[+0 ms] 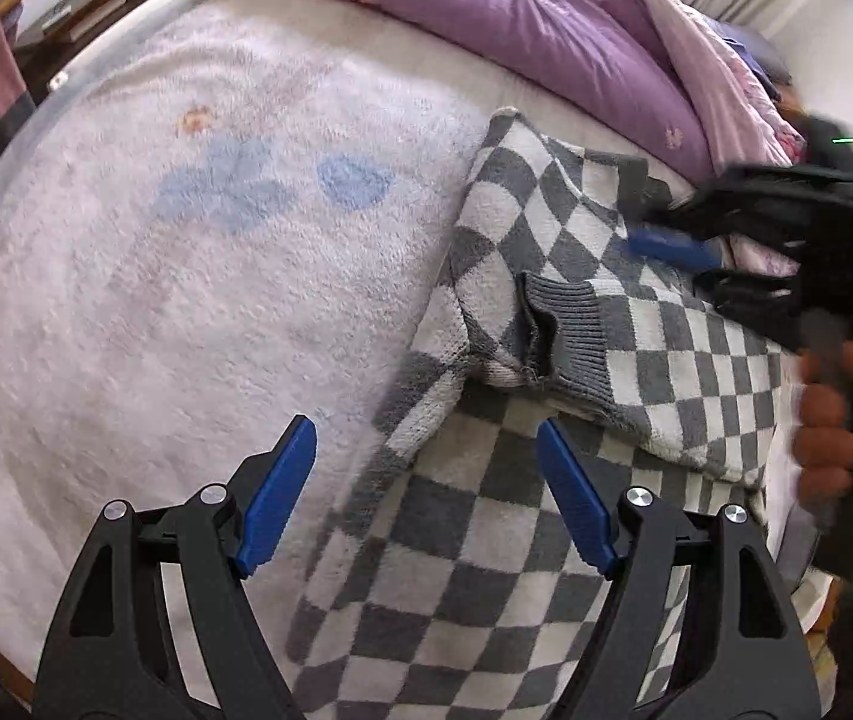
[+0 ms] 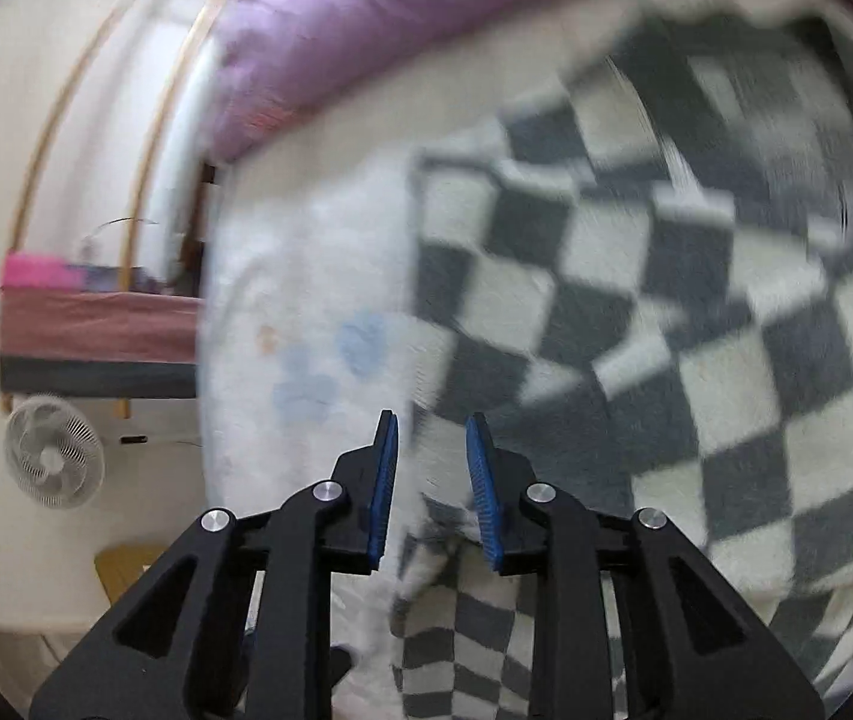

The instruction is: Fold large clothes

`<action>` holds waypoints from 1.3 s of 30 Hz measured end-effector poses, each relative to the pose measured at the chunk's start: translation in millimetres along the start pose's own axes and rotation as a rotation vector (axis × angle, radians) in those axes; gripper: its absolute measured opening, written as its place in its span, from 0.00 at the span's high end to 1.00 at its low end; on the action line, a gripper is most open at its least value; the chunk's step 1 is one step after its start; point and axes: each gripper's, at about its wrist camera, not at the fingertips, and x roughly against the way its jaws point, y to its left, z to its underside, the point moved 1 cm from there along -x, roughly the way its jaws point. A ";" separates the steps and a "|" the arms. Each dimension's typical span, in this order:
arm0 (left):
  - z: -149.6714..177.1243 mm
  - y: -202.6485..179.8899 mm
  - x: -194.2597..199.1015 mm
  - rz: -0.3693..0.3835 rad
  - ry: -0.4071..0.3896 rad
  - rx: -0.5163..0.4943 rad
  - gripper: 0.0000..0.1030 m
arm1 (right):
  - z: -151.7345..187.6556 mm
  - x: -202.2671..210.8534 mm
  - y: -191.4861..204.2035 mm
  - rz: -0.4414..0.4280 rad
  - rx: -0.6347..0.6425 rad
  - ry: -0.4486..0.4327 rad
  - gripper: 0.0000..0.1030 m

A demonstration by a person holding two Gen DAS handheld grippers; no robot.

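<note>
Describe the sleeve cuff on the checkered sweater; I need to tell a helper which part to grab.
On the bed, right of the fluffy white blanket, lies a grey-and-white checkered sweater. A sleeve is folded across it, ending near the sweater's left edge in the cuff. The cuff is plain grey ribbed knit, the only unchecked band there.

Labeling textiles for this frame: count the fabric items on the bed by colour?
Grey-and-white checkered: 1, the sweater
White fleece with blue print: 1, the blanket
Purple: 1, the quilt
Total: 3
</note>
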 end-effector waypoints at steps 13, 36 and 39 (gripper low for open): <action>-45.3 -121.6 -90.7 0.063 0.069 -0.181 0.25 | -11.3 159.3 -229.7 0.416 -0.093 -0.195 0.96; -207.0 -95.9 -131.2 -0.056 0.015 -0.094 0.20 | -103.7 186.6 -303.7 0.417 -0.189 -0.196 0.49; -228.2 -93.3 -160.5 -0.113 0.054 -0.092 0.20 | -127.1 179.8 -317.5 0.419 -0.227 -0.163 0.48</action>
